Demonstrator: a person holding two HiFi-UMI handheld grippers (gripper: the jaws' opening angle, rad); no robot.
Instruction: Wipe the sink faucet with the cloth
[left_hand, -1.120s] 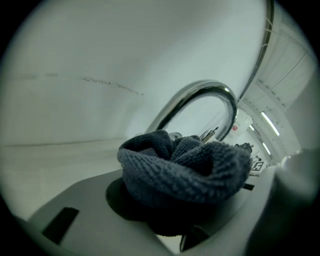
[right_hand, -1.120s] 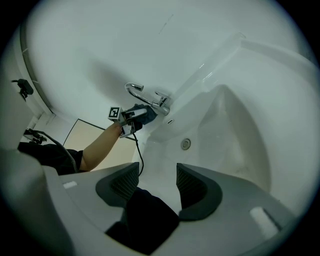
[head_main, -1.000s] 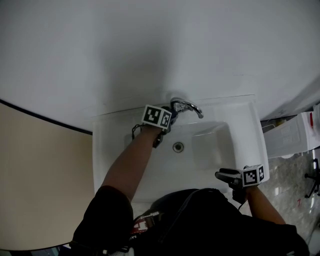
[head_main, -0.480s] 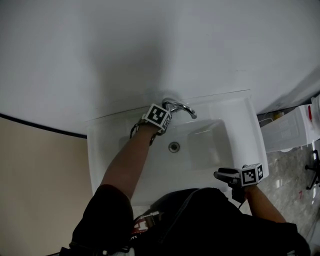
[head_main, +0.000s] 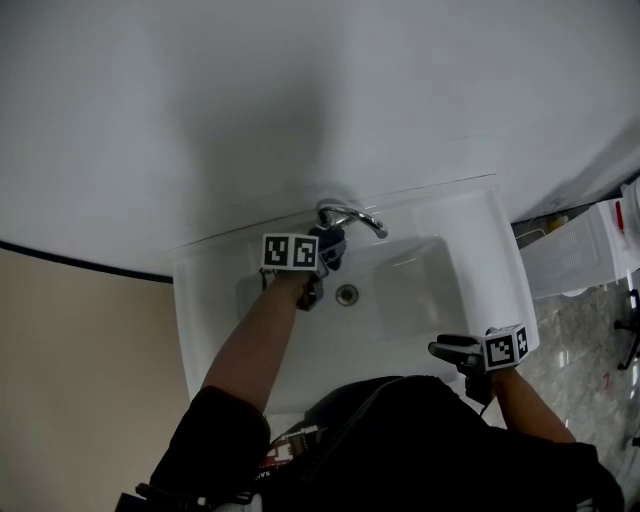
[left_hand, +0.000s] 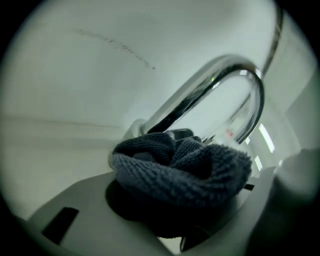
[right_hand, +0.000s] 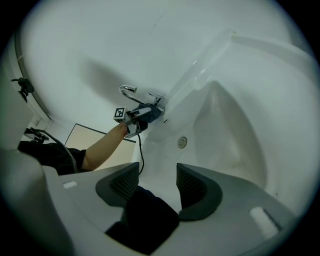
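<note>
Left gripper view: faucet base behind the bunched cloth.

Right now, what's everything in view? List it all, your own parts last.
sink: 1, white, against the wall, centre of the head view
faucet: 1, chrome, curved, at the sink's back edge
drain: 1, metal, in the basin floor
cloth: 1, dark grey, bunched, at the faucet's base
wall: 1, white, behind the sink
plastic bin: 1, whitish, on the floor right of the sink
left gripper: 1, grey, at the faucet, shut on the cloth
right gripper: 1, grey, over the sink's front right corner, open and empty
forearms: 2, bare, left over the basin, right at the sink's right
</note>
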